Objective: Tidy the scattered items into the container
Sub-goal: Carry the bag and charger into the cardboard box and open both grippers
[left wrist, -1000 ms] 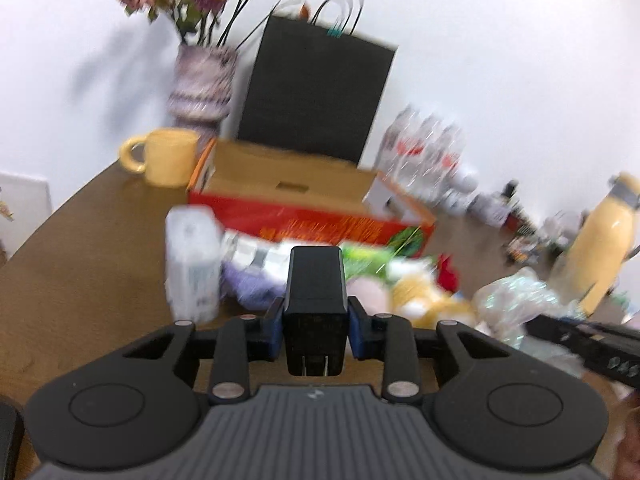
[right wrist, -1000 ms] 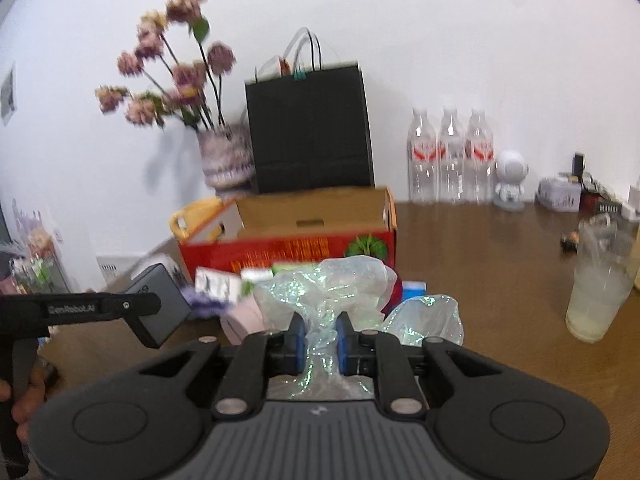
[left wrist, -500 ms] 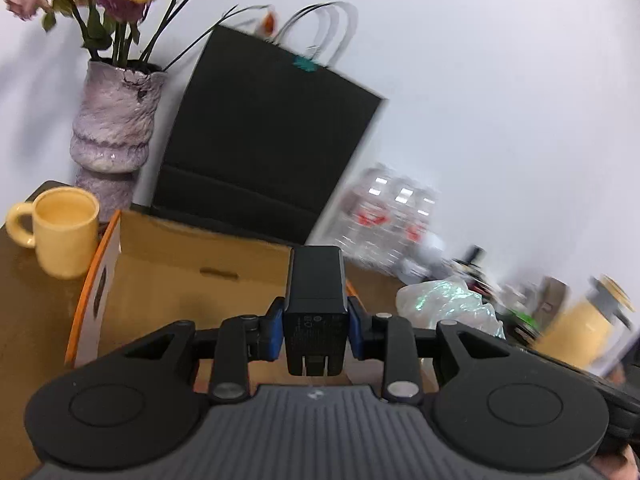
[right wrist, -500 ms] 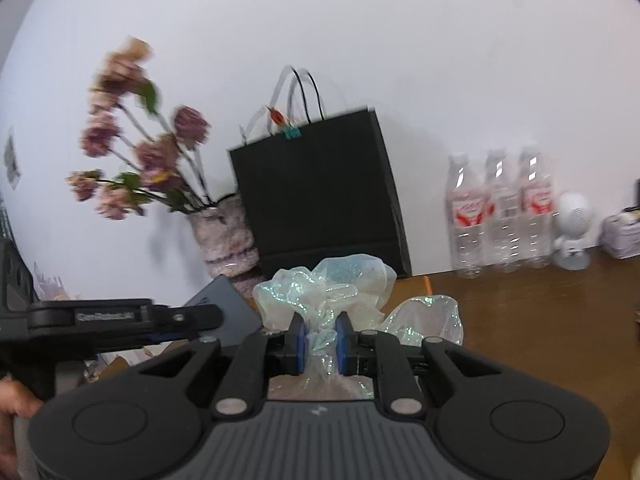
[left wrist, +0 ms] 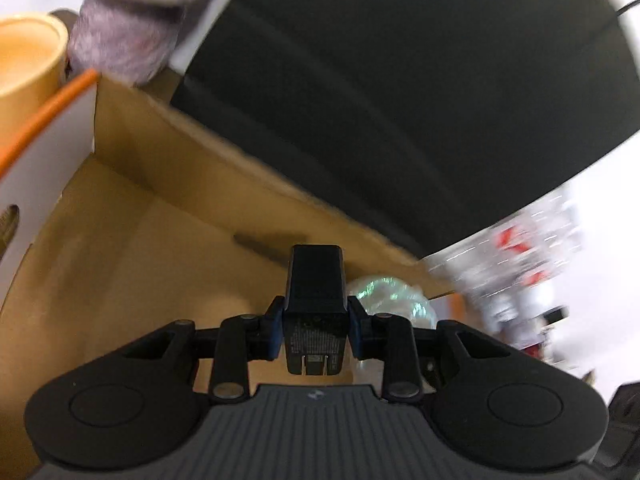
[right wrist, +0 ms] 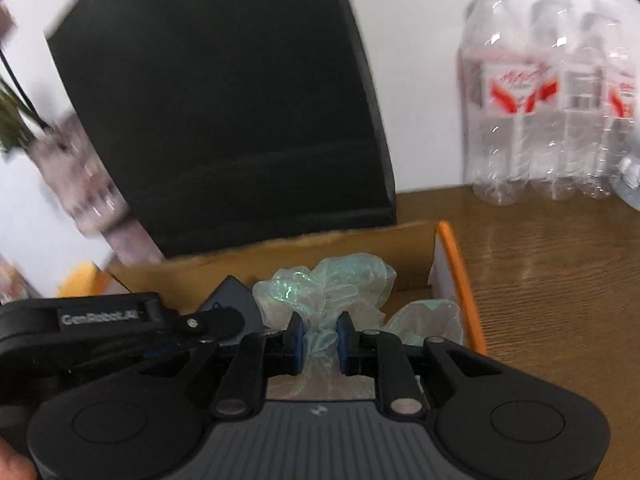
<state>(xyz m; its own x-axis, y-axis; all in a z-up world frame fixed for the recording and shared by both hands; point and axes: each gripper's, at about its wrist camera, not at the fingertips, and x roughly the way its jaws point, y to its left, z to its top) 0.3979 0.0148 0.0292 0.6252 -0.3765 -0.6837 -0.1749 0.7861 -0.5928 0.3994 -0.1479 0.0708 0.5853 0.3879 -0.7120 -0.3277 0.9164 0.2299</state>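
Note:
My left gripper (left wrist: 315, 334) is shut on a black power adapter (left wrist: 316, 300) and holds it over the inside of the open cardboard box (left wrist: 120, 248). My right gripper (right wrist: 319, 340) is shut on a crumpled iridescent plastic bag (right wrist: 328, 284) and holds it over the right end of the same box (right wrist: 452, 264). The bag also shows in the left wrist view (left wrist: 390, 292), just right of the adapter. The left gripper and adapter (right wrist: 234, 304) show at the left of the right wrist view.
A black paper bag (right wrist: 224, 112) stands right behind the box. A purple vase (left wrist: 136, 20) and a yellow mug (left wrist: 24, 60) stand at the box's left end. Several water bottles (right wrist: 548, 92) stand on the wooden table (right wrist: 560, 280) to the right.
Both grippers have moved forward and down from above the scattered items to over the box, each still holding its item. The view is now close to the box's back wall.

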